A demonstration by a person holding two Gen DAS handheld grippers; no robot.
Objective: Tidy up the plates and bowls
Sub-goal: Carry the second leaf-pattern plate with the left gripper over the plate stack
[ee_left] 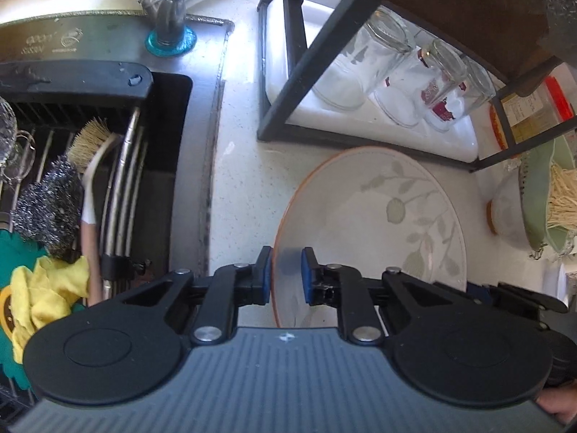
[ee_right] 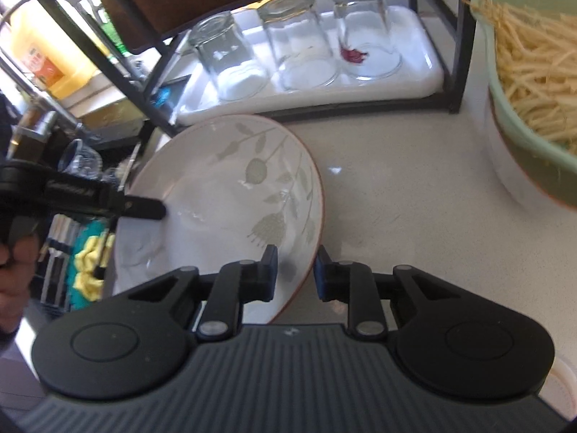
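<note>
A white deep plate (ee_left: 378, 216) with a grey leaf pattern and a brown rim lies on the pale counter, just in front of the black rack. My left gripper (ee_left: 286, 274) straddles the plate's left rim, one blue pad outside and one inside, and is shut on it. In the right wrist view the same plate (ee_right: 223, 187) fills the centre-left. My right gripper (ee_right: 295, 270) is shut on its near right rim, with the rim against the right pad. The left gripper (ee_right: 158, 211) reaches in from the left edge, held by a hand.
A black rack (ee_left: 281, 108) behind the plate holds several upturned glasses (ee_right: 299, 43) on a white tray. A green colander (ee_right: 523, 72) of pale strips sits in a bowl at right. The sink (ee_left: 173, 180) at left holds a brush, steel wool and a yellow cloth.
</note>
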